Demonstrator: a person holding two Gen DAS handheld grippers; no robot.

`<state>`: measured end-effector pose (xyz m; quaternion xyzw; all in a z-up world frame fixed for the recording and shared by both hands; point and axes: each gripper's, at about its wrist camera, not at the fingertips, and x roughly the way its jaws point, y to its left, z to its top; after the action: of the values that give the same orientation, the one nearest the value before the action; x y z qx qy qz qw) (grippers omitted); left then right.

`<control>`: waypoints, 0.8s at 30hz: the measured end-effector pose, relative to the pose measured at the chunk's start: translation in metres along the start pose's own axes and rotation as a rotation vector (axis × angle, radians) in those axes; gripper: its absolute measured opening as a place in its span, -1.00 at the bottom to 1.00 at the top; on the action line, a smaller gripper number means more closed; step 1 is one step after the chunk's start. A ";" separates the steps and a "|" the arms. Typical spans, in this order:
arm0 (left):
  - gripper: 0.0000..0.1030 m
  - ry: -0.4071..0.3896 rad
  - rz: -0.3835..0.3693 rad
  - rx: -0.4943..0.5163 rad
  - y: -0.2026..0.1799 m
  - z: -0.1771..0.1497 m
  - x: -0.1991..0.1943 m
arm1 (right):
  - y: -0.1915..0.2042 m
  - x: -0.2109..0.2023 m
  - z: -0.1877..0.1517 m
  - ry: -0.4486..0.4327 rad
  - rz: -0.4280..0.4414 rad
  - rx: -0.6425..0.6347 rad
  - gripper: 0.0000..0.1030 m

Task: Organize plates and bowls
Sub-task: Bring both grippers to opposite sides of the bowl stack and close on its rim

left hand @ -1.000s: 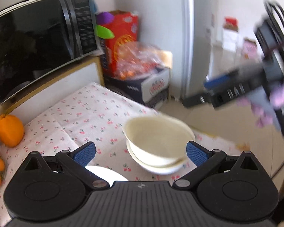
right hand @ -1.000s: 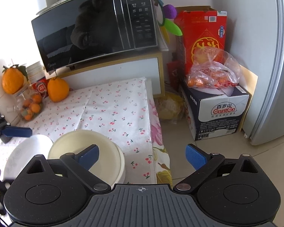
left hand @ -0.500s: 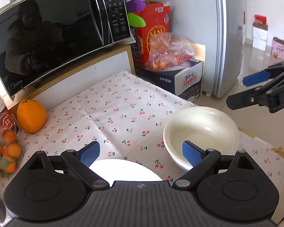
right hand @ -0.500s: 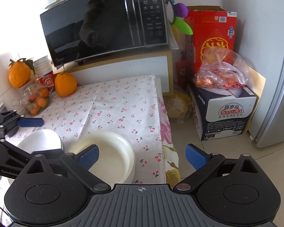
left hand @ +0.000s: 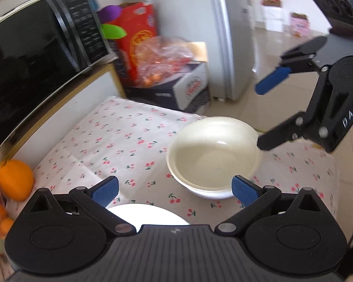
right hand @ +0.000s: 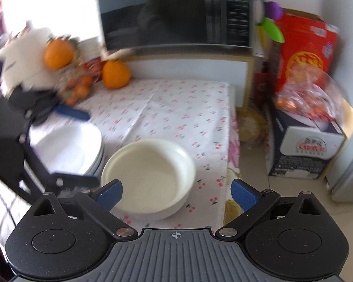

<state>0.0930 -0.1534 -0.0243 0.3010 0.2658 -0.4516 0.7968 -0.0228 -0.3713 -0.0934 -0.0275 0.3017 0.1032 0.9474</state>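
Note:
A cream bowl (left hand: 214, 150) sits nested in a white bowl on the cherry-print tablecloth (left hand: 120, 141); it also shows in the right wrist view (right hand: 150, 176). A stack of white plates (right hand: 70, 150) lies left of the bowls; its edge shows in the left wrist view (left hand: 148, 213). My left gripper (left hand: 175, 191) is open and empty, above the cloth near the bowls and plates. My right gripper (right hand: 176, 193) is open and empty, just before the bowls. The right gripper also shows in the left wrist view (left hand: 266, 115), at the bowl's far right.
A black microwave (right hand: 176, 11) stands on a white cabinet behind the table. Oranges (right hand: 116, 74) and a bag of small fruit (right hand: 77, 89) lie at the back left. Boxes and a bag of fruit (right hand: 308, 122) stand on the floor right, beside the fridge (left hand: 233, 35).
Both grippers stay open. The right gripper has moved closer over the bowls. The left gripper has swung right and nearer to the bowls.

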 end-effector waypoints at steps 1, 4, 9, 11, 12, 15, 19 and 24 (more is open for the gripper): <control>0.99 0.007 -0.010 0.020 0.000 0.001 0.001 | 0.003 0.001 -0.002 0.008 0.009 -0.026 0.97; 0.99 0.034 -0.040 0.081 -0.003 0.006 0.005 | 0.011 0.007 -0.007 0.047 0.020 -0.084 0.97; 0.99 0.083 -0.070 0.217 -0.008 0.011 0.014 | 0.016 0.022 -0.014 0.106 0.009 -0.118 0.97; 0.99 0.106 -0.085 0.256 -0.009 0.012 0.021 | 0.016 0.028 -0.015 0.117 0.010 -0.110 0.97; 0.99 0.117 -0.093 0.278 -0.010 0.013 0.025 | 0.016 0.031 -0.015 0.124 0.012 -0.107 0.97; 0.99 0.147 -0.118 0.347 -0.013 0.013 0.035 | 0.016 0.038 -0.015 0.134 0.019 -0.121 0.97; 0.99 0.192 -0.157 0.422 -0.017 0.013 0.045 | 0.018 0.049 -0.014 0.155 0.029 -0.152 0.97; 0.98 0.243 -0.196 0.476 -0.019 0.016 0.057 | 0.021 0.063 -0.008 0.203 0.048 -0.190 0.97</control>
<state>0.1048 -0.2042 -0.0579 0.5044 0.2736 -0.5369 0.6184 0.0185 -0.3400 -0.1360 -0.1200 0.3856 0.1503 0.9024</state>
